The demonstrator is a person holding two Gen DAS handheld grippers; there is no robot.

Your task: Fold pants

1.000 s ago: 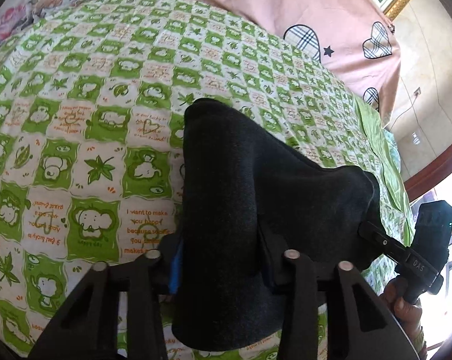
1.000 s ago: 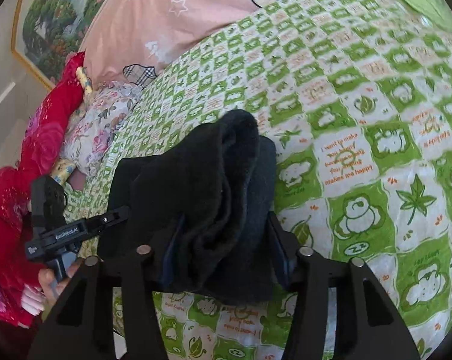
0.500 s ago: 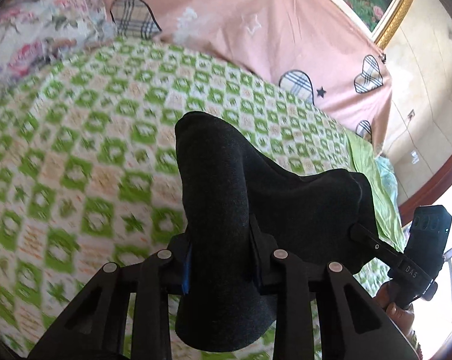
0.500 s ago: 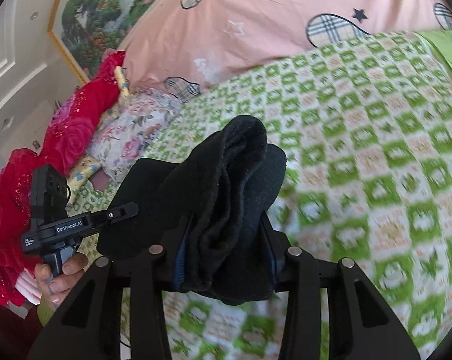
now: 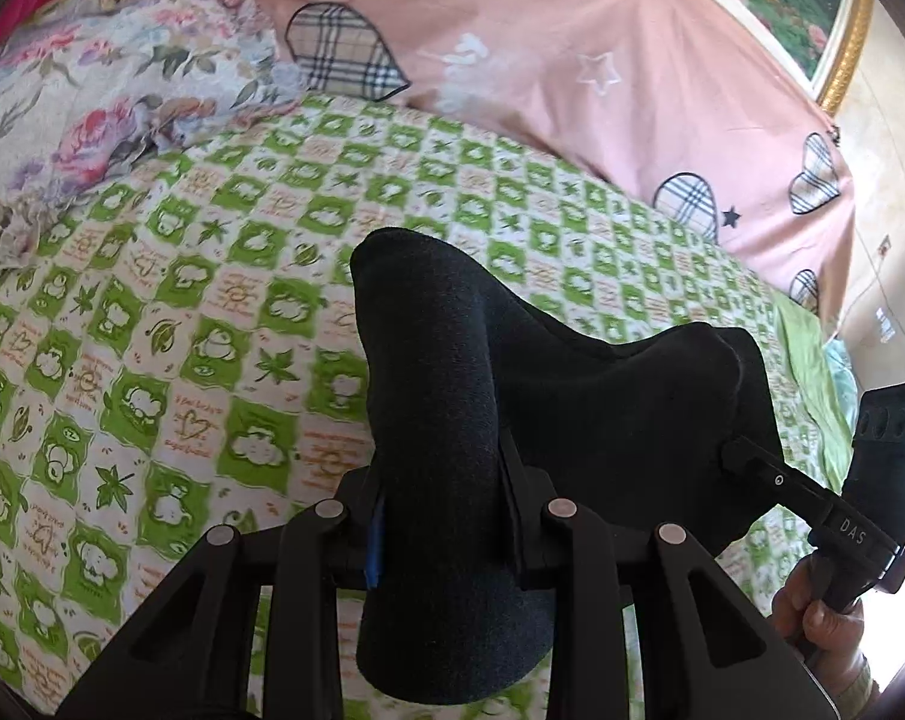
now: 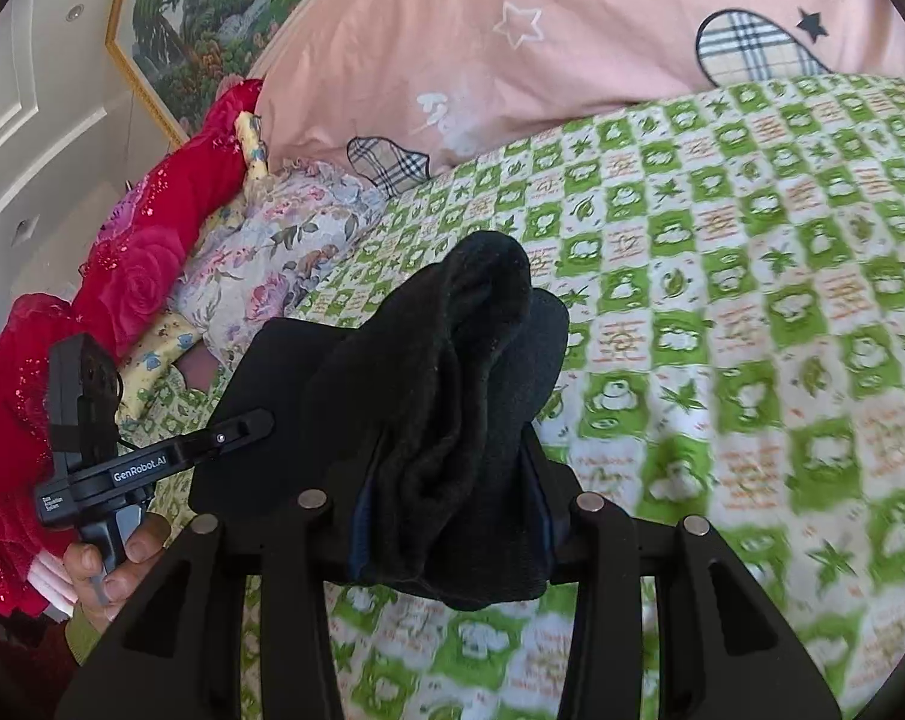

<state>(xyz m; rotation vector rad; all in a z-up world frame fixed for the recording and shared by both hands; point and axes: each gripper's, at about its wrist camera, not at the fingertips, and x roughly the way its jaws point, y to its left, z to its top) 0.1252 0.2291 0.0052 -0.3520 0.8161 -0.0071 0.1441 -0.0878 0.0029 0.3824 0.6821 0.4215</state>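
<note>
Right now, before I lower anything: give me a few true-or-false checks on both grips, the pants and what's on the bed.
1. The left gripper is clamped on the black pants. True.
2. The right gripper is open and empty. False: it is shut on a bunch of the pants.
3. The pants lie flat on the green checked sheet. False: they hang between the two grippers.
4. A floral pillow lies near the pink cover. True.
</note>
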